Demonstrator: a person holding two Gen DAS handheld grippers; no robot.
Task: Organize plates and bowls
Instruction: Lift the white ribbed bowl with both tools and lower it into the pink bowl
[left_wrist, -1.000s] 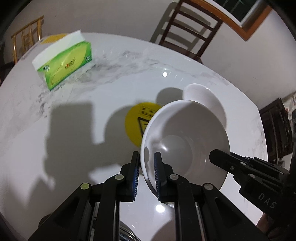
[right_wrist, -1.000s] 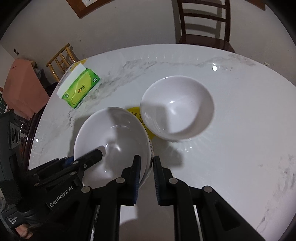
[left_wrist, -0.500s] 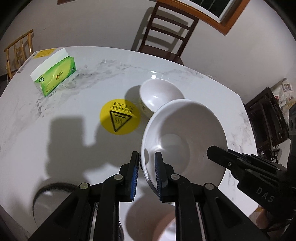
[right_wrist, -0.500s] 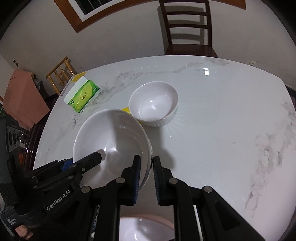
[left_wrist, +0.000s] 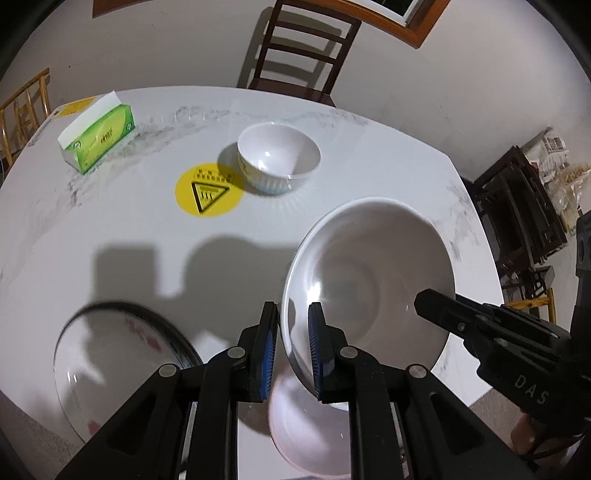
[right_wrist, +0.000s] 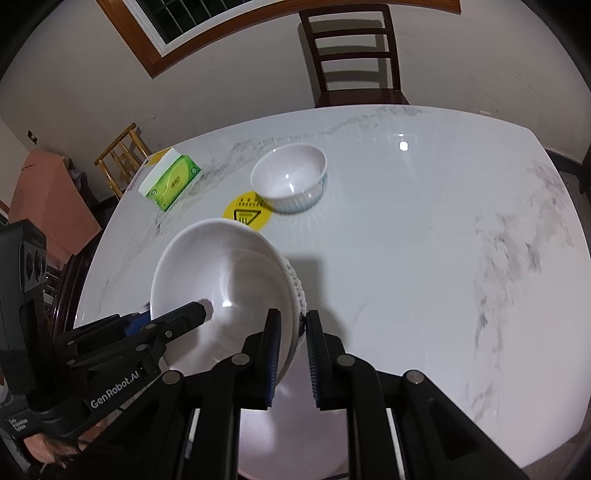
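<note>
Both grippers hold one large white bowl (left_wrist: 373, 280) by its rim, lifted above the table's near edge. My left gripper (left_wrist: 292, 345) is shut on its left rim. My right gripper (right_wrist: 290, 349) is shut on the right rim of the same bowl (right_wrist: 221, 280). A smaller white ribbed bowl (left_wrist: 279, 162) stands upright farther back on the table, also in the right wrist view (right_wrist: 290, 182). A pinkish-white plate (left_wrist: 306, 435) lies under the lifted bowl. A dark-rimmed plate (left_wrist: 110, 369) lies at the near left.
The white marble table (right_wrist: 424, 240) carries a green tissue box (left_wrist: 98, 138) at the far left and a yellow warning sticker (left_wrist: 208, 190) beside the small bowl. A dark wooden chair (right_wrist: 351, 59) stands behind the table.
Both grippers have carried the large bowl back toward the near edge and higher. The small bowl and sticker now lie farther away. The two plates have come into view below.
</note>
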